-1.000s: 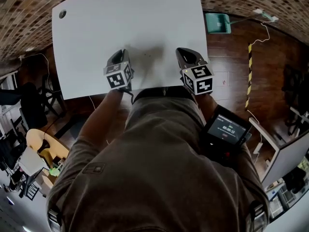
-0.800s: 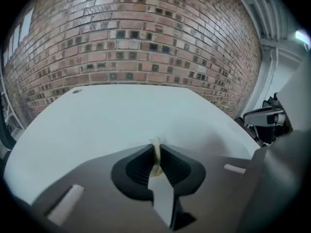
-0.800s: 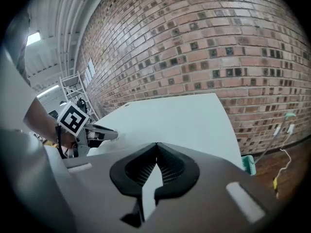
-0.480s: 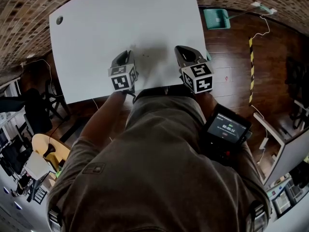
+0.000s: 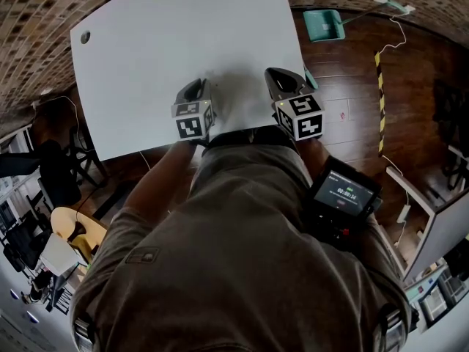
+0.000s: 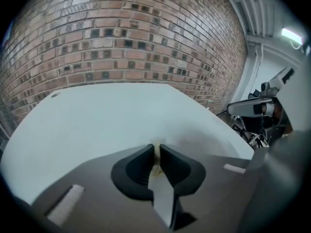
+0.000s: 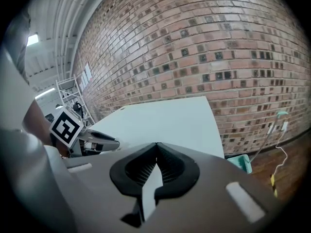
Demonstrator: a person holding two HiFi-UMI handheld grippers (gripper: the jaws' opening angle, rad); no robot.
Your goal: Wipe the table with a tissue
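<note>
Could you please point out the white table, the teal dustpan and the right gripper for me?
white table (image 5: 183, 42), head view, bare middle of its top.
teal dustpan (image 5: 323, 25), head view, middle of its pan.
right gripper (image 7: 156, 145), right gripper view, where its shut fingers meet.

Left gripper (image 6: 156, 148) pinches tissue (image 6: 155, 166); right gripper (image 7: 156, 147) closed, empty.

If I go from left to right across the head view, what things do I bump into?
Small hole in the table → left claw, pinching a bit of tissue → right claw, shut and empty → yellow-and-black striped tape on the floor.
</note>
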